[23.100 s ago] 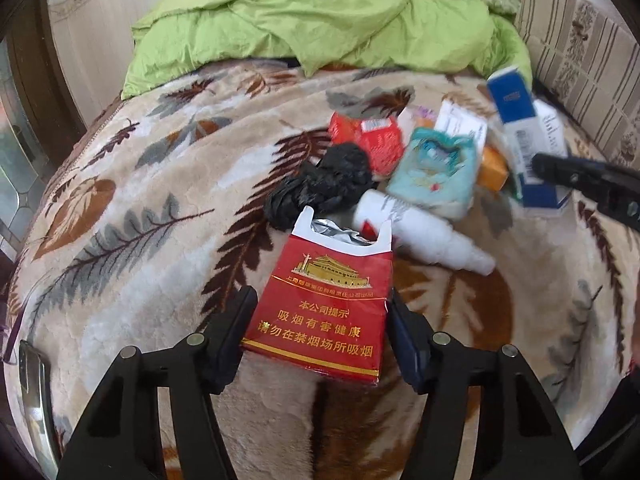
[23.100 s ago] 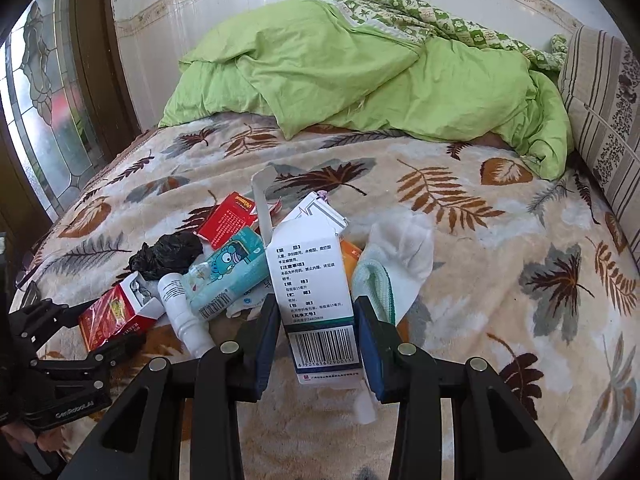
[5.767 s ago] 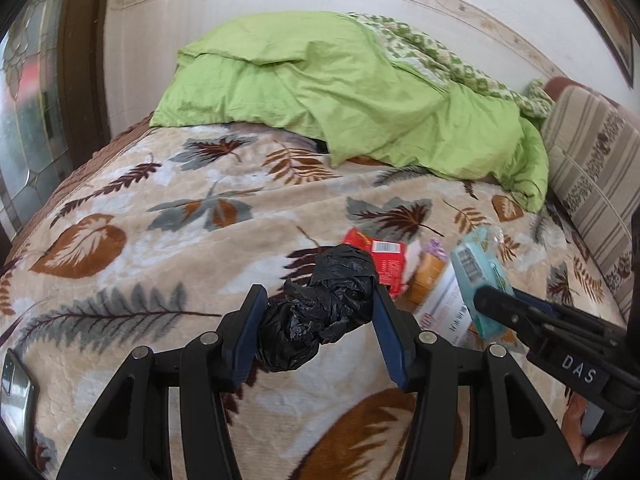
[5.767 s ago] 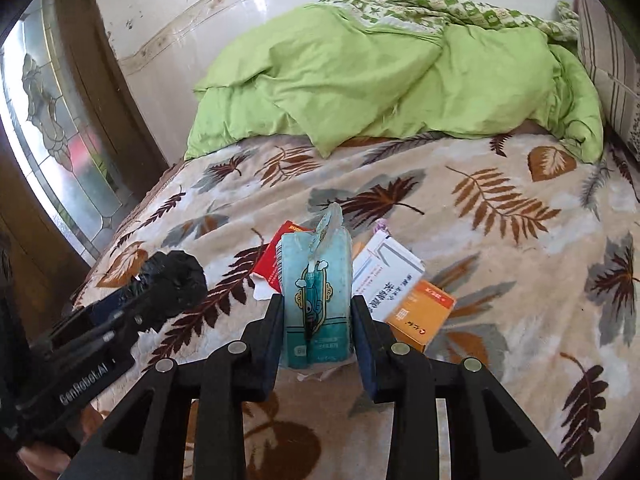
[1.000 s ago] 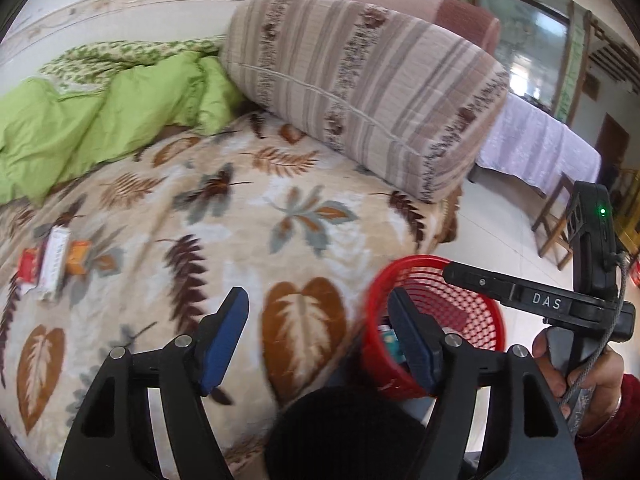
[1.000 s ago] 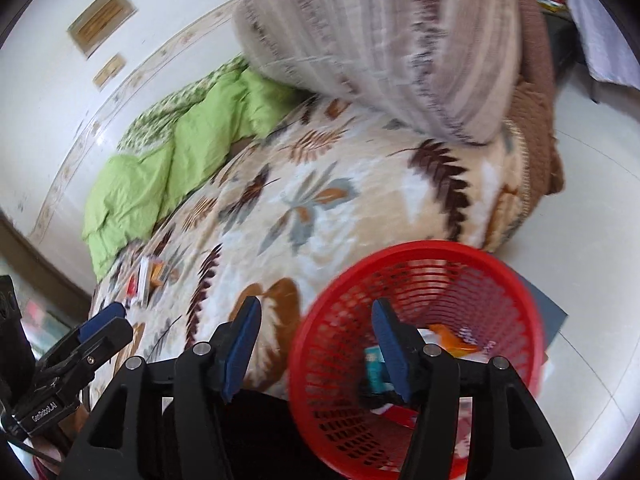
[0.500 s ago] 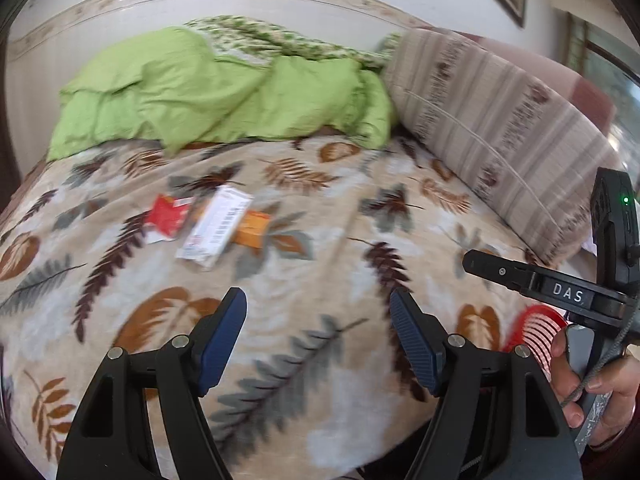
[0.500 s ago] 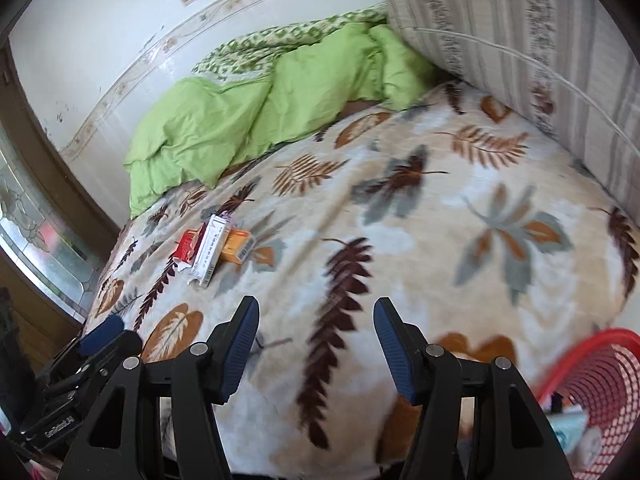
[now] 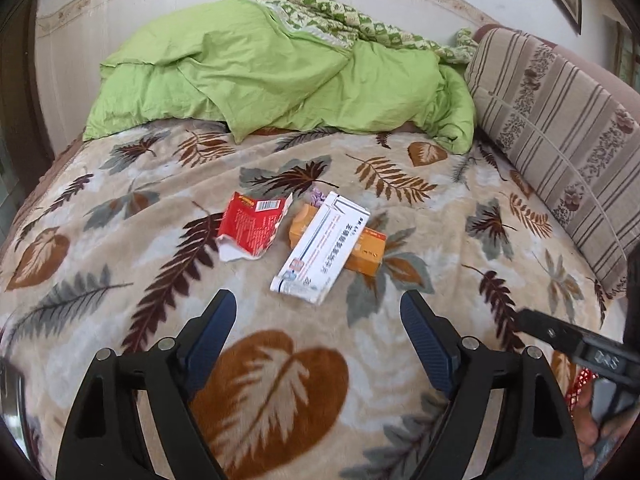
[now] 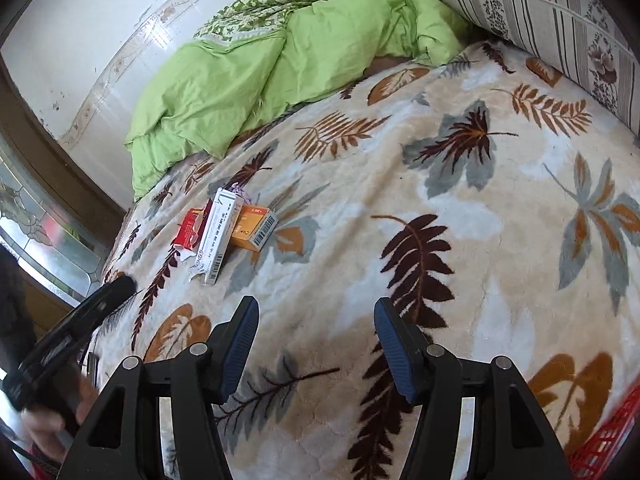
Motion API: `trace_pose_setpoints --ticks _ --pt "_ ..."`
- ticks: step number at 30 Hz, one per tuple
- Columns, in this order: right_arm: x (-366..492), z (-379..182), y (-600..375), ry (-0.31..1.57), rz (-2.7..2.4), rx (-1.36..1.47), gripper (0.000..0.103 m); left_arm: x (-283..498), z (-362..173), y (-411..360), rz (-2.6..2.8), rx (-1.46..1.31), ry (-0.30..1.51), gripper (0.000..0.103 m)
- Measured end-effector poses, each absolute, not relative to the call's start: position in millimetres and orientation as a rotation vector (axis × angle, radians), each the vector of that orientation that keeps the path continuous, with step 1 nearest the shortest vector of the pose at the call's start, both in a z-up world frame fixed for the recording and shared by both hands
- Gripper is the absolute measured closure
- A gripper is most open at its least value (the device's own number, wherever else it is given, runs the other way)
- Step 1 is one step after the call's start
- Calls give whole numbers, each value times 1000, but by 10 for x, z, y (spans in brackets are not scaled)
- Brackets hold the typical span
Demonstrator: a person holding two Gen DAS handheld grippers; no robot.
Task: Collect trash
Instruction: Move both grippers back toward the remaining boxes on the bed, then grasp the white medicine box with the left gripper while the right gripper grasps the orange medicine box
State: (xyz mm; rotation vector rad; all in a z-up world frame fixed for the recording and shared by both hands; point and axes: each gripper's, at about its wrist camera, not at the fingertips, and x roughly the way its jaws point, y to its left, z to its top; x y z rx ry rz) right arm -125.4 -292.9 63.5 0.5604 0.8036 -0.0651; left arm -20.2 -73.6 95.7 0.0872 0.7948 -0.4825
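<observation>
I held both grippers empty, fingers apart: the left gripper (image 9: 314, 318) was nearer the white box (image 9: 322, 248), lying mid-bed just ahead, long axis pointing away; the right gripper (image 10: 316, 328) sat farther off.

The blanket (image 9: 440, 264) under both tongs is soft, fuzzy cloth. Ahead of the left gripper (image 9: 316, 326) lies a torn red packet (image 9: 250, 228) of shiny paper, and beside it a smooth white cardboard box (image 9: 326, 246) leans on an orange cardboard box (image 9: 366, 254). Far ahead, the green quilt (image 9: 280, 76) is thin, crinkled cloth. Both tongs are matt black plastic; the right gripper (image 10: 316, 344) has ridged blue pads (image 10: 390, 346). The red basket (image 10: 600, 444) at its right is plastic mesh.
</observation>
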Motion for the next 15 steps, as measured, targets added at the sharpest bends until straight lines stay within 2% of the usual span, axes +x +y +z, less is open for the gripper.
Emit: trace_pose_setpoints --ticks 13,15 --pt "-1197 563 -3027 834 -31 604 39 649 343 -1306 -509 286 930 20" --pt "-1179 561 -3009 836 -29 598 39 699 307 -1325 -508 276 932 24"
